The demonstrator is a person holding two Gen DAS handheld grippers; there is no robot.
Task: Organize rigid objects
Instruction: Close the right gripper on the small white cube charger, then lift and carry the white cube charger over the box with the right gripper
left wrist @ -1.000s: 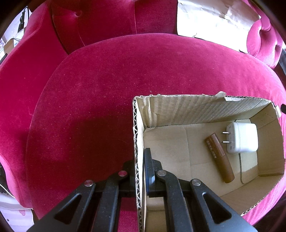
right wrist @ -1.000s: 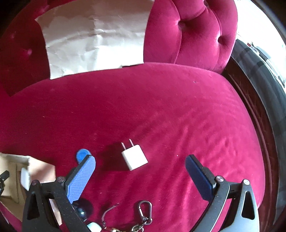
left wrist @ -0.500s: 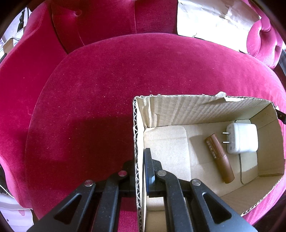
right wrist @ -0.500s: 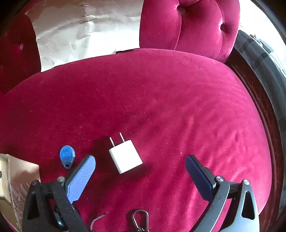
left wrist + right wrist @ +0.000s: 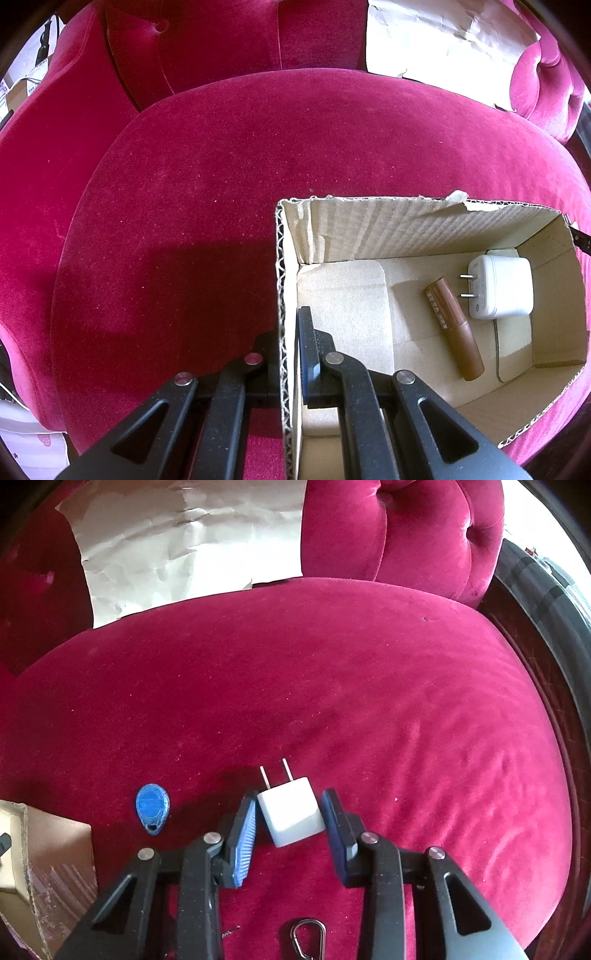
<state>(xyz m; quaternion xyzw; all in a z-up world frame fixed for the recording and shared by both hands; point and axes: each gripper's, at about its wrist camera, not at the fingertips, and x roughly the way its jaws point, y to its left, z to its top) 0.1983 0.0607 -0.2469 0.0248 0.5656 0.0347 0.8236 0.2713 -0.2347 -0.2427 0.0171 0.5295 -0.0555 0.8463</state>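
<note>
Our right gripper [image 5: 290, 818] clasps the small white charger [image 5: 291, 818], blue fob [image 5: 152, 808] at nine o'clock; our left gripper [image 5: 286, 350] pinches the cardboard box [image 5: 282, 295] wall.

Carabiner [image 5: 307, 939] cut by bottom edge

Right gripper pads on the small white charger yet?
Cannot tell. In the right wrist view the right gripper brackets the small white charger; the pads look flush with its sides, but no contact or gap shows plainly.
</note>
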